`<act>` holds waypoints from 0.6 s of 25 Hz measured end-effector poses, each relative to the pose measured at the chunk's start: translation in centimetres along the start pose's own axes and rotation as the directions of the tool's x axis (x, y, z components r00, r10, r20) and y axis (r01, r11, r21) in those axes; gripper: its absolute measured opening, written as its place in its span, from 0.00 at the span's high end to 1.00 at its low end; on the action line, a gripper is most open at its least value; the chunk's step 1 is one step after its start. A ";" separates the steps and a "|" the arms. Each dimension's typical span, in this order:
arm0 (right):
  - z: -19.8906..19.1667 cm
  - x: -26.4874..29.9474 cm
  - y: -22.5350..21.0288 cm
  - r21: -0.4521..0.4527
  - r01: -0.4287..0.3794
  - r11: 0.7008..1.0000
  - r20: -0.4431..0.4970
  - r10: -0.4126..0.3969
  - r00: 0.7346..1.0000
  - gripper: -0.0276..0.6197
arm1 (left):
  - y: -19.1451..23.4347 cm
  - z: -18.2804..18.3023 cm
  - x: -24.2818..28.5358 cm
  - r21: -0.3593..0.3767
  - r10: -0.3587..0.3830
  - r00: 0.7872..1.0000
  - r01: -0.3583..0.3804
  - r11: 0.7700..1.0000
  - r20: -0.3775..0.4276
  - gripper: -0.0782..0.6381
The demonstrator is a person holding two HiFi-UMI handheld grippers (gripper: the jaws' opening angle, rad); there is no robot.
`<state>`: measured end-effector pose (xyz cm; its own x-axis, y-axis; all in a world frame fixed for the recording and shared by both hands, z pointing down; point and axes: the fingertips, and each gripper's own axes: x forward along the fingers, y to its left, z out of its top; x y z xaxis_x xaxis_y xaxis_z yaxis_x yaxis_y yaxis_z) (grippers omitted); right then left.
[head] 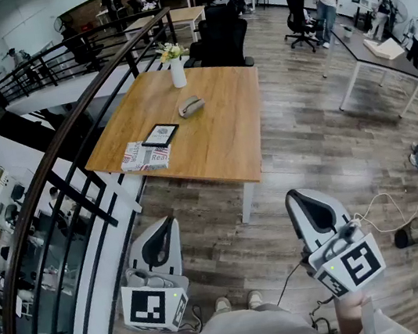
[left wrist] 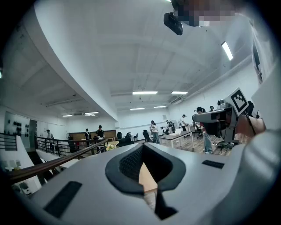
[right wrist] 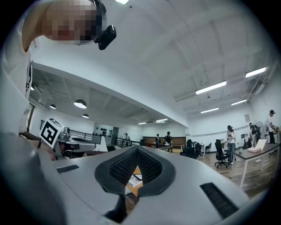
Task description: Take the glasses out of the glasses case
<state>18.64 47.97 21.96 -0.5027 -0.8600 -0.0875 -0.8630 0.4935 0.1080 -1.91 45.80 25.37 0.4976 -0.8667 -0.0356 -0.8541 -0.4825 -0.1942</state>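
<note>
The glasses case point(head: 191, 106), a grey-brown oval pouch, lies closed on the wooden table point(head: 222, 148), toward its far side. No glasses show outside it. Both grippers hang low over the floor, well short of the table. My left gripper point(head: 172, 218) is shut with nothing between its jaws, and its own view shows the tips point(left wrist: 142, 146) meeting. To its right, my right gripper point(head: 290, 195) is likewise shut and empty, its tips point(right wrist: 137, 148) closed together. Both point level toward the table.
On the table stand a white vase of flowers point(head: 177, 71), a framed tablet point(head: 160, 135) and a printed book point(head: 145, 156). A black curved railing point(head: 70, 146) runs along the left. Office chairs point(head: 223, 37) stand behind the table. Cables point(head: 383, 212) lie on the floor at right.
</note>
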 end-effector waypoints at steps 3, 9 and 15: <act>0.1 -0.2 -0.6 0.022 0.004 1.000 0.007 -0.004 1.000 0.92 | 0.0 0.3 0.0 0.003 0.008 1.000 -0.008 1.000 -0.003 0.87; -0.2 -0.6 -0.4 0.039 -0.002 0.999 -0.001 0.002 1.000 0.92 | -0.3 0.6 -0.2 0.010 0.012 1.000 -0.012 1.000 -0.002 0.87; -0.8 -0.1 0.3 0.032 -0.027 0.999 -0.011 0.027 1.000 0.92 | -0.5 0.3 0.1 0.017 -0.001 1.000 0.001 1.000 -0.008 0.87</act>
<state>18.47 48.04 22.82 -0.5254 -0.8477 -0.0732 -0.8504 0.5203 0.0785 -1.39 45.94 25.15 0.4970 -0.8673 -0.0278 -0.8510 -0.4808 -0.2113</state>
